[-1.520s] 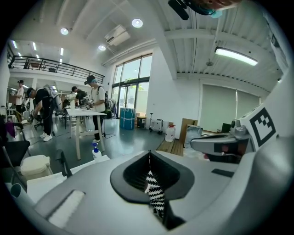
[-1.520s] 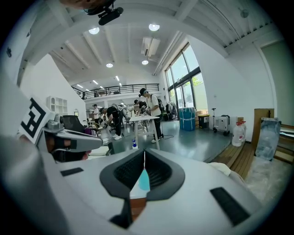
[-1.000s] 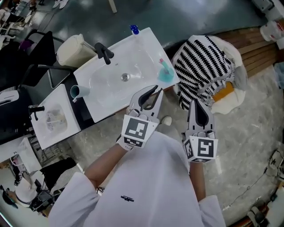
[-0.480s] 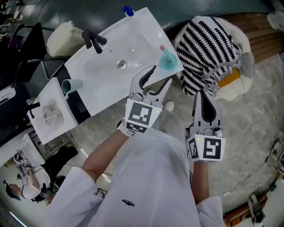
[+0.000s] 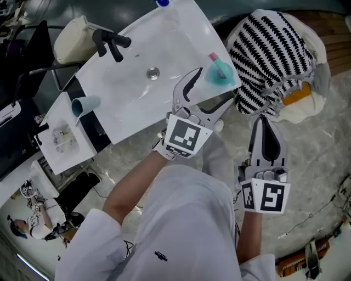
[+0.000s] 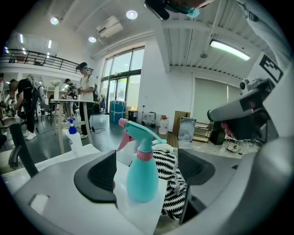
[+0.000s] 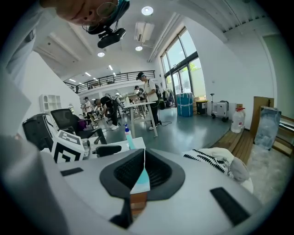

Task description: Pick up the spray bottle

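Note:
A teal spray bottle (image 5: 219,74) with a pink trigger stands upright on the near right corner of the white sink (image 5: 126,93). My left gripper (image 5: 210,94) is just short of it, jaws opening wide. In the left gripper view the bottle (image 6: 141,160) stands ahead in the gap of the left gripper (image 6: 147,176), and neither of the pads (image 6: 98,176) touches it. My right gripper (image 5: 267,134) hangs lower at the right over the floor, shut with nothing in it. In its own view the right gripper (image 7: 142,172) shows its pads pressed together.
A black faucet (image 5: 109,44) stands at the sink's far side and a blue-capped bottle (image 5: 162,3) at its far corner. A teal cup (image 5: 85,104) lies at the sink's left end. A black-and-white striped cloth (image 5: 271,60) is heaped right of the bottle. People stand in the background.
The left gripper's jaws went from shut to wide open, and it moved closer to the spray bottle. The right gripper sank lower in the picture and stayed shut.

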`<state>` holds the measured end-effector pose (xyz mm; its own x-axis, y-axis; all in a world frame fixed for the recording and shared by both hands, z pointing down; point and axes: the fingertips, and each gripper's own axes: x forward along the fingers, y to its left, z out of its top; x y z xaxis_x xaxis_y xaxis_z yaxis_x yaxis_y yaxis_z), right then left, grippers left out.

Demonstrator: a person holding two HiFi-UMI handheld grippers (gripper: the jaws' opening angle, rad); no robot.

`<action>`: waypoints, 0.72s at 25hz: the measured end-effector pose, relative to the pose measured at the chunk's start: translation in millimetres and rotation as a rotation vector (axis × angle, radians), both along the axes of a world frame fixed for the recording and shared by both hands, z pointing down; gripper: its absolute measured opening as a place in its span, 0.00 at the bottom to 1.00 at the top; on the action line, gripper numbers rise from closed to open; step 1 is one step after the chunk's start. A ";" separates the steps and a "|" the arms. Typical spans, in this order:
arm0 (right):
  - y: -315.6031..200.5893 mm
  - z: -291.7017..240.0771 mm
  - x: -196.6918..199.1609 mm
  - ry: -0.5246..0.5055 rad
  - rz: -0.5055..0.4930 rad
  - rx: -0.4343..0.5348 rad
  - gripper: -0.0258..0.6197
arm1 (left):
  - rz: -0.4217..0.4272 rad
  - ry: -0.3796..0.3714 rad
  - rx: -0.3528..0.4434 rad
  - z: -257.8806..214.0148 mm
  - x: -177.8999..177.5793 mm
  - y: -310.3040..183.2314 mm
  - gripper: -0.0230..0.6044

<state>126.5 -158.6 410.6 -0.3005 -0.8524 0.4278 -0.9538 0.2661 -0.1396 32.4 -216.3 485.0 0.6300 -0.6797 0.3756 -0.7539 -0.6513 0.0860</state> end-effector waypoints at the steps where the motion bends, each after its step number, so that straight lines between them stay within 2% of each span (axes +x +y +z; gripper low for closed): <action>1: -1.2 4.2 0.0 -0.001 0.001 -0.003 0.05 | 0.005 -0.005 0.002 6.2 1.0 -2.0 0.66; 8: -5.2 29.9 -2.2 -0.008 0.008 -0.031 0.05 | 0.037 -0.059 -0.005 48.5 3.6 -13.7 0.68; 18: -7.4 58.9 -3.0 -0.023 0.013 -0.060 0.05 | 0.091 -0.076 -0.001 82.5 13.4 -25.2 0.70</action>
<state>123.5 -166.1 469.5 -0.2997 -0.8294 0.4714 -0.9535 0.2442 -0.1767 45.8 -241.5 567.5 0.6585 -0.6207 0.4255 -0.6964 -0.7170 0.0316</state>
